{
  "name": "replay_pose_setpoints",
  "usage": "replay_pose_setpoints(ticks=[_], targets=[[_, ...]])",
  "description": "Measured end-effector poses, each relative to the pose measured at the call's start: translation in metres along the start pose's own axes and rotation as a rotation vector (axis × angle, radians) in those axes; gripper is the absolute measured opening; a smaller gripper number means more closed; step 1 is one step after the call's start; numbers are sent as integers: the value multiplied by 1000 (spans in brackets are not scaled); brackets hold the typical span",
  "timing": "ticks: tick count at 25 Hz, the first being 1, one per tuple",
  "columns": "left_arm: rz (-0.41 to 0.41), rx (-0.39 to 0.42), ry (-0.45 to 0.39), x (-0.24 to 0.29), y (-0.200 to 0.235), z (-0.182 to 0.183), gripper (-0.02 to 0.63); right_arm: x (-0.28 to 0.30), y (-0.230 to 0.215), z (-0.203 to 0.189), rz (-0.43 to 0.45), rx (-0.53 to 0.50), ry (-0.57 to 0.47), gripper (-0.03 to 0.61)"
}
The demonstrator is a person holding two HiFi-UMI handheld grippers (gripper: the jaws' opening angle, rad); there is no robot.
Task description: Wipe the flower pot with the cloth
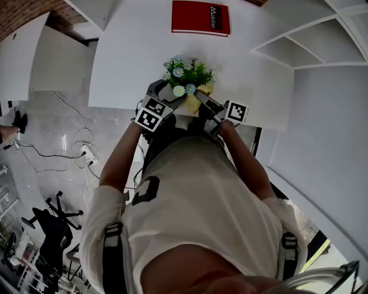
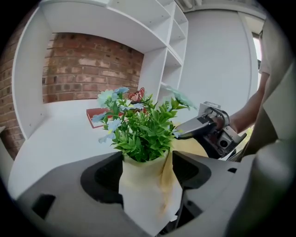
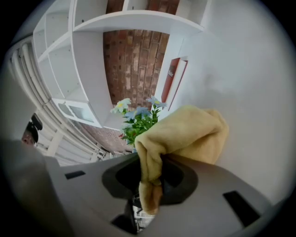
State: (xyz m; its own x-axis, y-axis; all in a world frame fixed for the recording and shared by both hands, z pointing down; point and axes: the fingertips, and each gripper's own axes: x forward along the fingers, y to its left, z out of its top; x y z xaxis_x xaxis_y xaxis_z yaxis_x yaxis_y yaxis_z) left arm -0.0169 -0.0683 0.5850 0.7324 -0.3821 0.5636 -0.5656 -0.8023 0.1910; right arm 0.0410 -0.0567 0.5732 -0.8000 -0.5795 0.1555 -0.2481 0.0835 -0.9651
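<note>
At the white desk's [image 1: 126,63] near edge, the left gripper [image 2: 148,173] is clamping the flower pot [image 2: 143,194] between its jaws while the right gripper [image 3: 152,178], just beside it, is clenching the yellow cloth [image 3: 185,134], whose loose fold, I'd say, wants pressing flat against the steadied pot.

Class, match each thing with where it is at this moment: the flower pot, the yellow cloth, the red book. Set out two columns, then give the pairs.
Column 1:
1. flower pot
2. yellow cloth
3. red book

Column 2:
A. lying flat on the white table
B. gripped between the jaws of the left gripper
C. pinched in the right gripper

Pairs: 1-B, 2-C, 3-A
</note>
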Motion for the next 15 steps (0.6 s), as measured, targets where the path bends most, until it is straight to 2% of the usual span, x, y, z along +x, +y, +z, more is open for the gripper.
replay_pose_setpoints(ticks=[2, 4, 7, 9, 12, 15], targets=[[7, -6, -1, -3, 1, 0, 336, 0, 0, 0, 21, 26, -40, 84], [12, -13, 0, -6, 1, -2, 333, 1, -3, -6, 17, 14, -35, 84], [16, -18, 0, -8, -2, -5, 331, -1, -26, -28, -106, 44, 14, 85], [21, -19, -4, -9, -3, -7, 331, 5, -36, -35, -139, 53, 24, 84], [21, -19, -3, -11, -4, -10, 331, 9, -58, -46, -237, 64, 64, 84], [11, -6, 14, -12, -3, -14, 332, 9, -66, -50, -261, 74, 89, 80]])
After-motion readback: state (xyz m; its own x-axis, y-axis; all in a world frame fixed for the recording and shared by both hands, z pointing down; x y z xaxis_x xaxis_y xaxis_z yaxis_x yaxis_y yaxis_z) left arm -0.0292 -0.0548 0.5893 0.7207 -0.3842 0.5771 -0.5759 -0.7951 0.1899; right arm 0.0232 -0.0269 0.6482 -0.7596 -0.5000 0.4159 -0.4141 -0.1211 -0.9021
